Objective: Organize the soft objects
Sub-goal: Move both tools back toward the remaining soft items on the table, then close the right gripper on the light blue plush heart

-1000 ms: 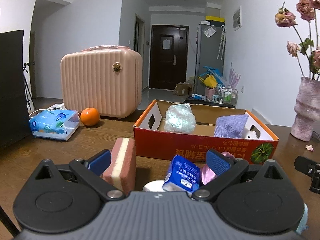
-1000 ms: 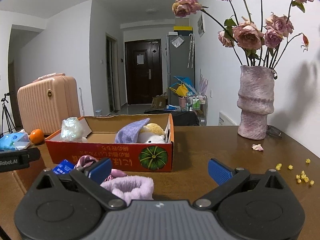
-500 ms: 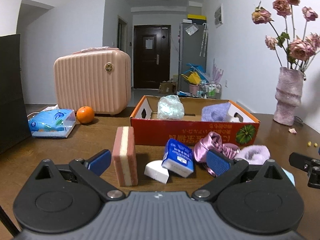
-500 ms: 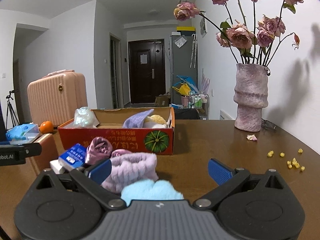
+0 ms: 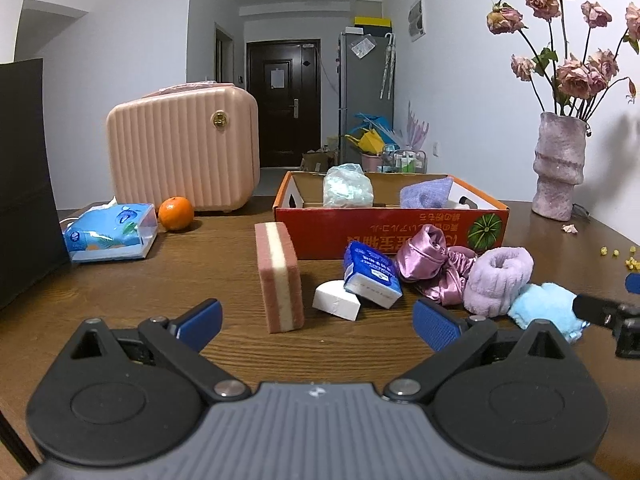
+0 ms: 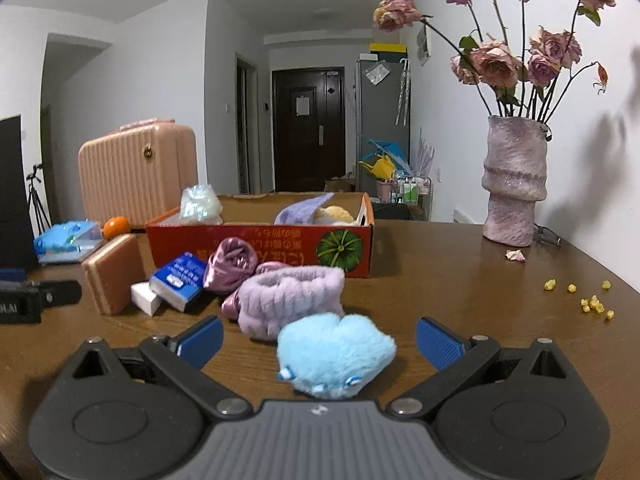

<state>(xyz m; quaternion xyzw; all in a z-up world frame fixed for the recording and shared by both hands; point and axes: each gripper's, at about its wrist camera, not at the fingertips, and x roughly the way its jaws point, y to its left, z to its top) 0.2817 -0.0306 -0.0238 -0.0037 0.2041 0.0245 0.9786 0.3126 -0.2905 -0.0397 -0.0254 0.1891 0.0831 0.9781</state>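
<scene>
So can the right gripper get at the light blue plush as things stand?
Probably yes: the right gripper is open, the light blue plush lies between its fingers, and nothing blocks it.

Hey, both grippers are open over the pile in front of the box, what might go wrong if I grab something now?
The blue plush sits between the right gripper fingers but touches the lilac fuzzy band, so closing may drag both. The sponge stands on its narrow edge ahead of the left gripper; a nudge could topple it. The tissue pack leans on the white block and may slide off.
</scene>
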